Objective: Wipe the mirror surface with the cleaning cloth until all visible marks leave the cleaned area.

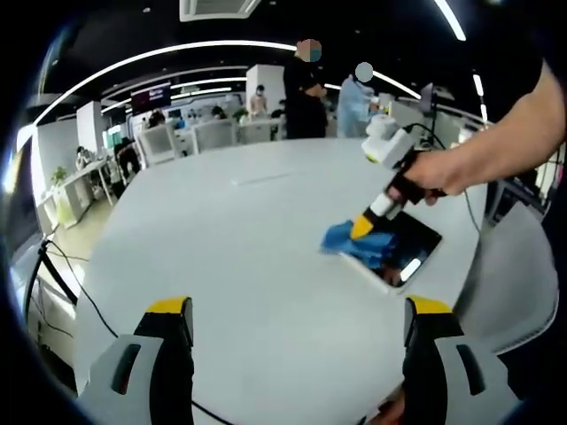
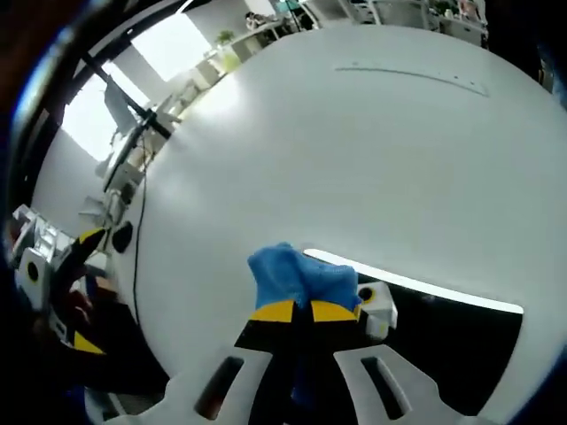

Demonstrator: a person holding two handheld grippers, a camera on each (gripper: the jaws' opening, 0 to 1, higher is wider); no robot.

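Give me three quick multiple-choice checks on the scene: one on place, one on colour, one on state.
1. Where is the cloth?
A. On the mirror's edge
B. On the floor
C. On a chair

2. What colour is the cloth?
A. Red
B. Blue
C. White

3. What is the left gripper doing?
A. Gripping the cloth
B. Pressing the mirror
C. Open, holding nothing

Answers:
A: the cloth lies over the near edge of the mirror on the table.
B: it shows blue under the right gripper, whose fingers pinch it.
C: the left gripper stands open over bare table.
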